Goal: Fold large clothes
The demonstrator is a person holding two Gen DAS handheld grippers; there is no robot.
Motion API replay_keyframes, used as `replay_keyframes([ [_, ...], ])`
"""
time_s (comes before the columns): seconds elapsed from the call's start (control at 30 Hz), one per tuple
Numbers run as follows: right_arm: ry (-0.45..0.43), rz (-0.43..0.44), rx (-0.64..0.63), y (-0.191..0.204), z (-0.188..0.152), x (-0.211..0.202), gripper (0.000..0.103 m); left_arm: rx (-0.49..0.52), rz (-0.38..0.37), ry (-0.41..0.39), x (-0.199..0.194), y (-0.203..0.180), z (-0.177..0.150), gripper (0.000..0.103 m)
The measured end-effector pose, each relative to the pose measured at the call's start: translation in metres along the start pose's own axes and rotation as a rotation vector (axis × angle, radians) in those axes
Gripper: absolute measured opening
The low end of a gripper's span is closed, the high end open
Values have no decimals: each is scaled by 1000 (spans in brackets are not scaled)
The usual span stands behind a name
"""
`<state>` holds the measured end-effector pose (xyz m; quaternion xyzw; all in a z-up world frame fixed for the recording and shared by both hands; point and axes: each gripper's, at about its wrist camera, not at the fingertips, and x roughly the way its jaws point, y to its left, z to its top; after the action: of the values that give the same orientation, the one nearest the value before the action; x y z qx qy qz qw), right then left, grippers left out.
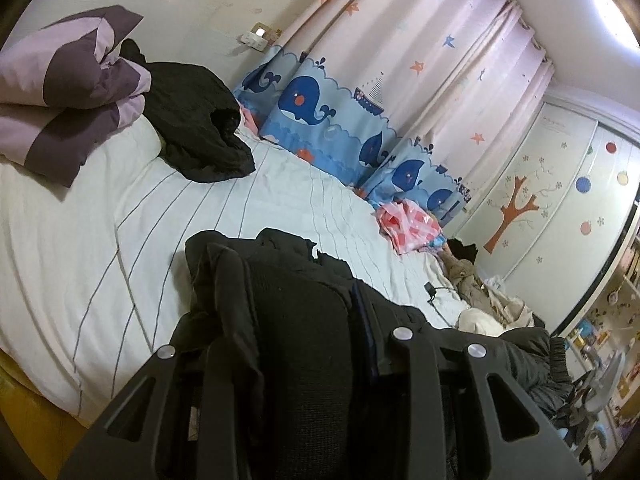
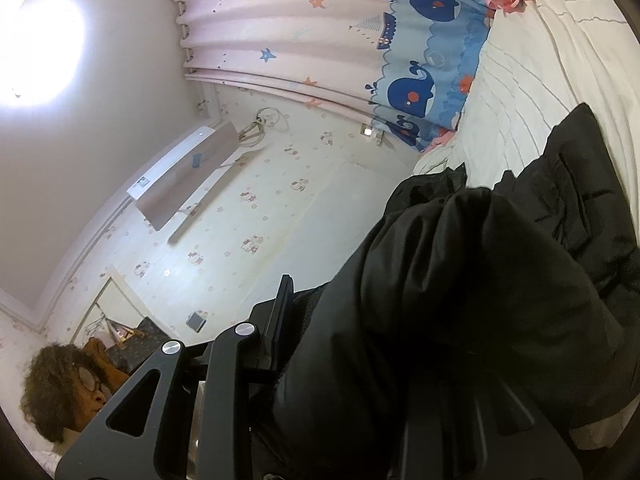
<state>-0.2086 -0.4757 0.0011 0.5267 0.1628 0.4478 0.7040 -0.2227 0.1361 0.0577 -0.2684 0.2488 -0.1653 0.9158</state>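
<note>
A large black padded jacket (image 1: 288, 248) is bunched up over the white quilt with thin grey lines (image 1: 120, 240). My left gripper (image 1: 296, 304) is shut on a thick fold of it, and cloth fills the gap between the fingers. In the right wrist view the same black jacket (image 2: 480, 280) hangs over my right gripper (image 2: 360, 320), which is shut on it. Only the left finger (image 2: 282, 312) shows; cloth hides the other one. The rest of the jacket trails down onto the quilt (image 2: 540, 60).
A second black garment (image 1: 200, 128) lies by purple pillows (image 1: 68, 92) at the head of the bed. A pink plastic bag (image 1: 408, 224) and piled clothes (image 1: 480, 300) sit by the whale curtain (image 1: 360, 80). A person's head (image 2: 68, 392) is low left, below a wall air conditioner (image 2: 184, 172).
</note>
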Motion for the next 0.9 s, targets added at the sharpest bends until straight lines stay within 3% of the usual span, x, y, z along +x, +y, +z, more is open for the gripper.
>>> replay_keyframes([
  [0.9, 4, -111, 9, -37, 59, 70, 28, 56, 161, -73, 58, 1, 20, 32],
])
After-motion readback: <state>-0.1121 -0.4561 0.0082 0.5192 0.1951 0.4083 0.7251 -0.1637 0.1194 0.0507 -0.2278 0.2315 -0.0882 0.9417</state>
